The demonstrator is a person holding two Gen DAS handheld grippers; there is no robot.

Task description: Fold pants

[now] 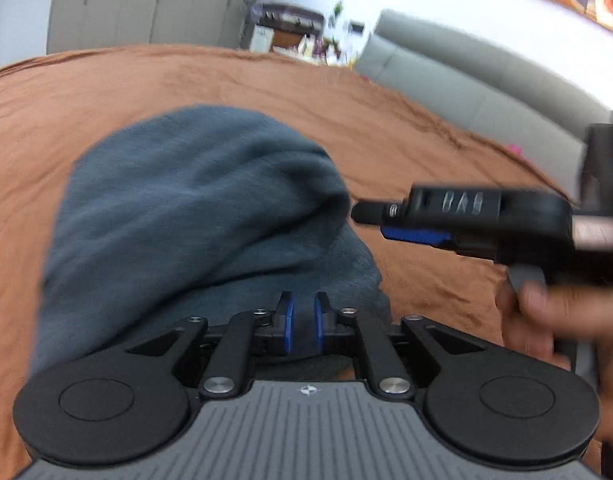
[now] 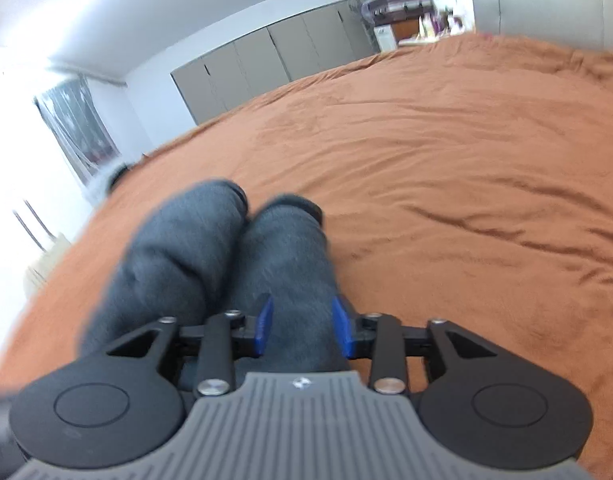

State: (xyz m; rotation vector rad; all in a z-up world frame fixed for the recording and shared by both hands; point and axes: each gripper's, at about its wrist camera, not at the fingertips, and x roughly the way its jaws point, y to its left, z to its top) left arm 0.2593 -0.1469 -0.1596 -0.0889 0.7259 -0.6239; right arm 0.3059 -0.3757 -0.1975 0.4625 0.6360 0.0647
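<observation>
- Left gripper, black with blue pads, stands narrowly parted over grey-blue fleece pants; whether cloth is pinched, I cannot tell.
- Right gripper gapes wider above one leg, apparently freeing it.
- Pants lie bunched on the rust-brown bedspread, legs pointing away, probably for folding.

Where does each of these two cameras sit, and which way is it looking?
Left wrist view: on the left hand-held gripper, looking along its fingers at the pants; the right hand-held gripper and a hand show.
Right wrist view: on the right hand-held gripper, looking over the pant legs; no hand shows.
Shared: pants, orange bedspread, grey cabinets.
</observation>
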